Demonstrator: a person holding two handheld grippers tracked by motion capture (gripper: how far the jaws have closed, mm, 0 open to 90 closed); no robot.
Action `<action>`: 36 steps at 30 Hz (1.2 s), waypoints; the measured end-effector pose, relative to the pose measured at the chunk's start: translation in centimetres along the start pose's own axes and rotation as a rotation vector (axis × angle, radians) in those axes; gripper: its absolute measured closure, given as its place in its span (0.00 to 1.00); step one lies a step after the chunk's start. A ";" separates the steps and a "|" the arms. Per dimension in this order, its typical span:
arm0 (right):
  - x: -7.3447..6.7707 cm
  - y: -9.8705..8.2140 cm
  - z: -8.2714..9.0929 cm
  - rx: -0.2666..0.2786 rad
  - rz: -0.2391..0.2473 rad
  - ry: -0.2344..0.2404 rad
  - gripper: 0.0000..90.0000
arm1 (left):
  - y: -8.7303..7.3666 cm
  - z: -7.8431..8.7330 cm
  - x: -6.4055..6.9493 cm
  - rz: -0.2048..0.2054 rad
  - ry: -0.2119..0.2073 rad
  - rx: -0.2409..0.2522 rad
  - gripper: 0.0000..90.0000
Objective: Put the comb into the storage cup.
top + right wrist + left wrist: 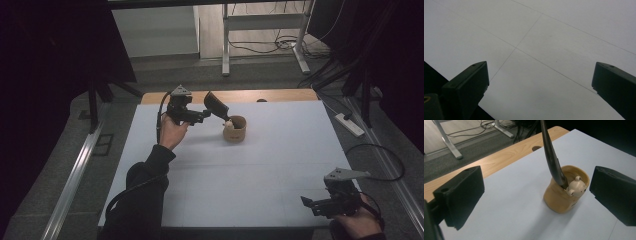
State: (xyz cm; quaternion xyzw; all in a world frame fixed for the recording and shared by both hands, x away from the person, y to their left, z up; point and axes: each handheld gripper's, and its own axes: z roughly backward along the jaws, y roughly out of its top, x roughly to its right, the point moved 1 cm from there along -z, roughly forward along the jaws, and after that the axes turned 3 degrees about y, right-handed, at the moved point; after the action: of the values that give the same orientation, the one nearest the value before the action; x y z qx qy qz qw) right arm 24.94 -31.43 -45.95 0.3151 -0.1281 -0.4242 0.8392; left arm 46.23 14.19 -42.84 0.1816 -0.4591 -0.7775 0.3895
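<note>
A tan holder cup (235,129) (564,195) with a small bear head on its rim stands at the back middle of the white table. A dark spatula-like utensil (216,105) (551,155) leans out of it, its handle tilted up to the left. My left gripper (204,116) (536,197) hovers just left of the cup, open, with the cup and utensil ahead between the jaws and apart from them. My right gripper (309,204) (540,85) is at the front right corner, open over bare table.
The white table (280,165) has a wooden strip (270,95) along its far edge. Beyond it stand a desk frame (265,30) and floor cables (280,45). A power strip (350,124) lies on the floor at the right.
</note>
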 end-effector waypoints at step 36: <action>-0.1 0.0 0.1 0.010 0.012 0.000 0.00 | -3.0 2.0 0.1 0.049 -0.006 -0.024 0.00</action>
State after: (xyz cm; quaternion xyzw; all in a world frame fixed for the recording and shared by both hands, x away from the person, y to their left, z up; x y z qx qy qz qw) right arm 24.80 -31.38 -45.90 0.3186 -0.1321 -0.4186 0.8401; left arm 43.62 16.11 -44.34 0.1633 -0.4552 -0.7739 0.4090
